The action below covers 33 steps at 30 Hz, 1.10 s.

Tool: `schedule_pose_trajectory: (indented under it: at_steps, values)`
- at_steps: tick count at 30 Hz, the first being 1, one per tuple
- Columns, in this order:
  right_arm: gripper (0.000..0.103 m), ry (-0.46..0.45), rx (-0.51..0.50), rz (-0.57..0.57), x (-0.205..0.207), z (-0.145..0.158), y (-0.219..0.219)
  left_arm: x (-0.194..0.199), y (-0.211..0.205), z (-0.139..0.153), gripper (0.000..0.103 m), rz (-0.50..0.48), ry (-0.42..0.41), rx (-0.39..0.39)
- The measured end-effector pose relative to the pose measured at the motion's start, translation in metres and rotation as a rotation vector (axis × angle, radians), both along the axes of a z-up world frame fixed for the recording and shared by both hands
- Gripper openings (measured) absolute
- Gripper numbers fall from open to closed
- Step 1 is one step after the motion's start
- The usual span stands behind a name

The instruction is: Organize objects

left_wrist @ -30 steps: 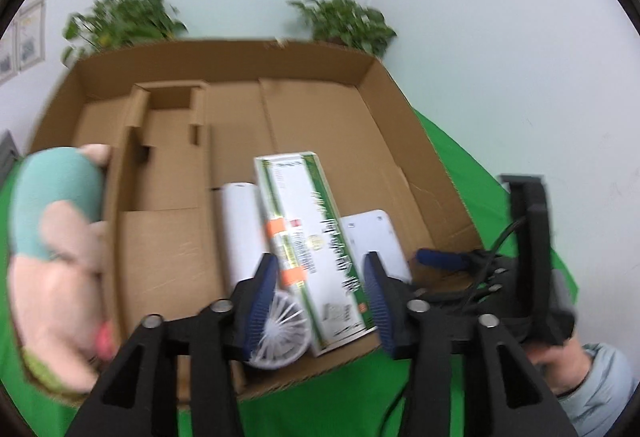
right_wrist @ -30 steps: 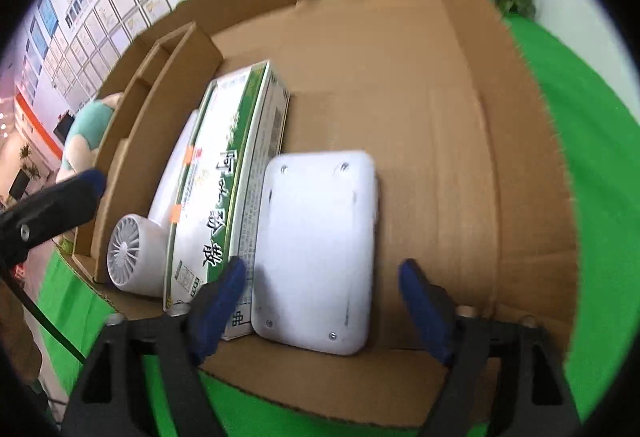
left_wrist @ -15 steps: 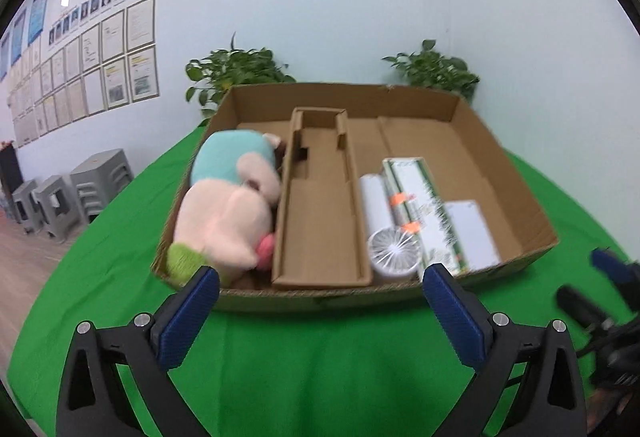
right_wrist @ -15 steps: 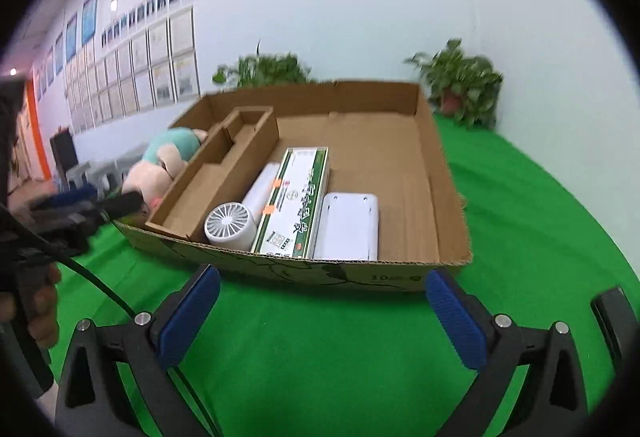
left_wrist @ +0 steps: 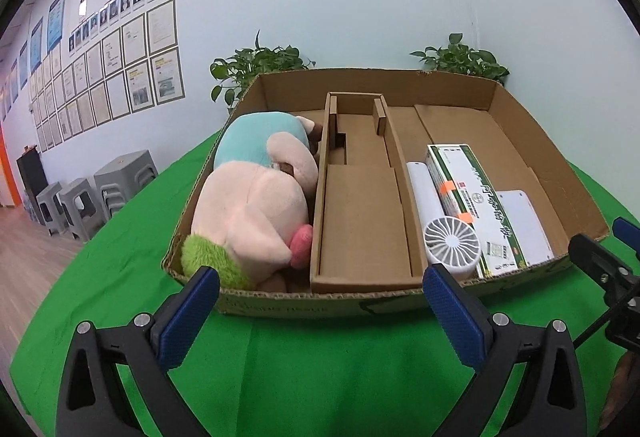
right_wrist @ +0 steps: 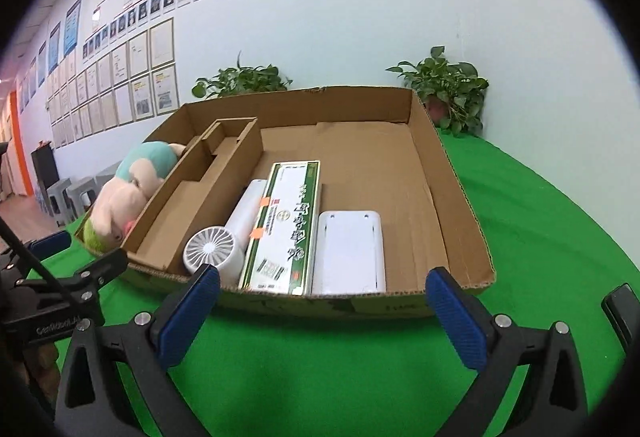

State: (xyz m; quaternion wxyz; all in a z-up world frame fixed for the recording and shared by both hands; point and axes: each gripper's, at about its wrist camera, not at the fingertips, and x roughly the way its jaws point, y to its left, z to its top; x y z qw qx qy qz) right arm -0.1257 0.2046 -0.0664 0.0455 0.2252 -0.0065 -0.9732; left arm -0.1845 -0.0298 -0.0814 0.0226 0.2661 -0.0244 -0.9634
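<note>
Cardboard tray (left_wrist: 372, 83) sits on green cloth (left_wrist: 320, 369), everything ref'd to it. Left compartment: plush pig (left_wrist: 248, 213) w/ teal cap, filling that bay. Mid insert (left_wrist: 362, 221): nothing in it. Right bay, packed side by side at near wall: white handheld fan (left_wrist: 452, 243) against the insert, green/white carton (left_wrist: 476, 205) next to it and touching, white flat device (right_wrist: 348, 249) on the carton's right. Far part of right bay bare. Left gripper (left_wrist: 320, 317) is just outside near wall, jaws spread wide after just opening, nothing between the pads. Right gripper (right_wrist: 322, 311) same: outside near wall, jaws wide, just opened, holding nothing. Two potted plants (right_wrist: 444, 85) behind far wall.
</note>
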Motion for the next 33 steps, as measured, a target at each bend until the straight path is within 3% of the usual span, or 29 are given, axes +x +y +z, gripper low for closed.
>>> schedule_pose_trajectory:
  at_steps: [7, 9, 12, 16, 33]
  values:
    - [0.102, -0.017, 0.014, -0.034, -0.025, -0.020, -0.004, -0.027, 0.001, -0.020, 0.103, -0.019, -0.019, -0.020]
    - [0.102, -0.016, 0.009, -0.037, -0.028, -0.021, -0.003, -0.032, -0.002, -0.022, 0.103, -0.038, -0.034, 0.013]
    - [0.103, -0.084, 0.030, -0.073, -0.040, -0.026, -0.003, -0.038, -0.006, -0.025, 0.103, -0.037, -0.050, 0.047]
    - [0.103, -0.118, 0.121, -0.102, -0.045, -0.031, -0.015, -0.043, -0.007, -0.029, 0.103, -0.042, -0.060, 0.056]
    - [0.103, -0.130, 0.116, -0.099, -0.044, -0.031, -0.013, -0.053, -0.009, -0.031, 0.103, -0.049, -0.067, 0.077]
